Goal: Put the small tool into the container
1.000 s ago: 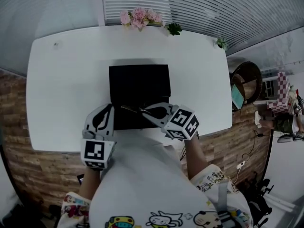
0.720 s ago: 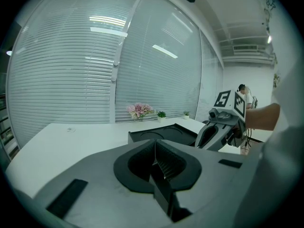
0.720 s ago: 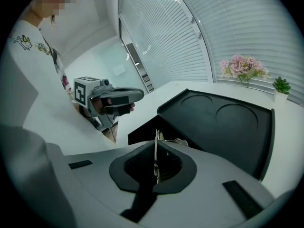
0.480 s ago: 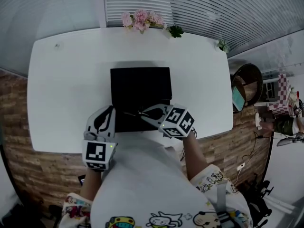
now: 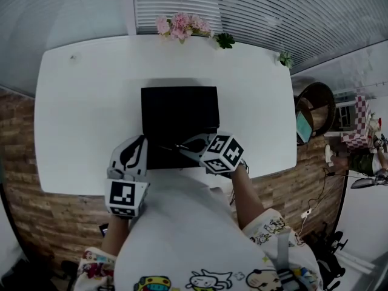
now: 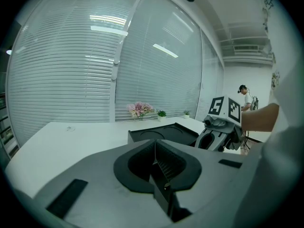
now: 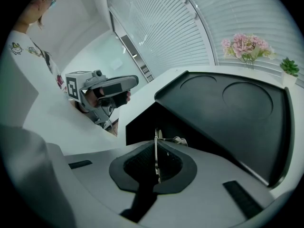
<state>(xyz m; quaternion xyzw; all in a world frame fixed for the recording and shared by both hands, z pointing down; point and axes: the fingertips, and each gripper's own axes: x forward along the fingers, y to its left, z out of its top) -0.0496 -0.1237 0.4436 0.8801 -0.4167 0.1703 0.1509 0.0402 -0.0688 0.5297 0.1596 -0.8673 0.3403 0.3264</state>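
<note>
White table, pink flowers at its far edge, small green plant beside them, slatted blinds behind.

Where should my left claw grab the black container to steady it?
Take the black container by the raised rim at its near left corner, coming from the person's side. That thin upright edge should fit between jaws. It lies just ahead of the shut left claw, clear of the right claw holding the small tool.

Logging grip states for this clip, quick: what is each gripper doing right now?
Left gripper: closed, nothing between its jaws.
Right gripper: closed on the small tool.
</note>
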